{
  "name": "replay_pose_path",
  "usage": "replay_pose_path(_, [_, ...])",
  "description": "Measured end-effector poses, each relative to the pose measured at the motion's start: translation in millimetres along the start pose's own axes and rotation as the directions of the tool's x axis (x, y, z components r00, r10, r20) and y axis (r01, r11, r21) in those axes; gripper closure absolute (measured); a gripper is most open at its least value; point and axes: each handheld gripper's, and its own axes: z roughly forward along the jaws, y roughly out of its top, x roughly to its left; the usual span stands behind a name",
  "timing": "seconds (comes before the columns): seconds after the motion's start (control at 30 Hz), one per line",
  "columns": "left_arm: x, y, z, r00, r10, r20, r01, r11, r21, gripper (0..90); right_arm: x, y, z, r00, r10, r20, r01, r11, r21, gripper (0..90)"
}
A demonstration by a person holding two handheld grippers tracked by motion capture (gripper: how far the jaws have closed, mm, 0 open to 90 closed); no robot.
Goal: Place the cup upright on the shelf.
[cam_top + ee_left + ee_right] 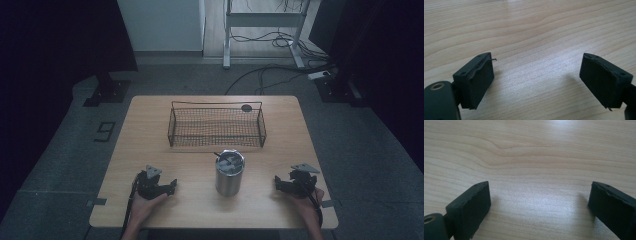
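A steel tumbler (229,173) stands upright near the front middle of the wooden table (150,130), with something dark and thin sticking out of its top. Behind it sits an empty wire basket (216,125). My left gripper (172,186) rests at the front left, a hand's width left of the tumbler, pointing toward it. My right gripper (276,183) rests at the front right, pointing left at the tumbler. In the left gripper view the left gripper (537,72) is open over bare wood. The right gripper (539,200) in its own view is open too, nothing between its jaws.
A small dark disc (246,107) lies just behind the basket's back rim. Beyond the table are a desk frame (262,30) with cables (280,40) on the floor, and dark stand bases at either side.
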Motion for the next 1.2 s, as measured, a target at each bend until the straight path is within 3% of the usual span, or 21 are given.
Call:
replay_pose_path(0.57, [-1.5, 0.8, -5.6, 0.9991, -0.009, 0.042, 0.011, 0.9995, -0.03, 13.1, -0.5, -0.8, -1.1, 0.9999, 0.013, 0.008, -0.013, 1.0, -0.007, 6.7])
replay_pose_path(0.83, [-4.0, 5.4, -16.7, 0.9984, -0.017, 0.054, 0.021, 0.9968, -0.077, 14.3, -1.0, -0.9, -1.4, 0.9997, 0.019, 0.016, -0.019, 1.0, -0.009, 7.3])
replay_pose_path(1.2, [-14.1, 15.7, -32.4, 0.994, -0.006, 0.109, 0.02, 0.9914, -0.129, 14.3, -1.0, -1.1, -1.6, 0.9996, 0.021, 0.018, -0.021, 1.0, -0.009, 7.8])
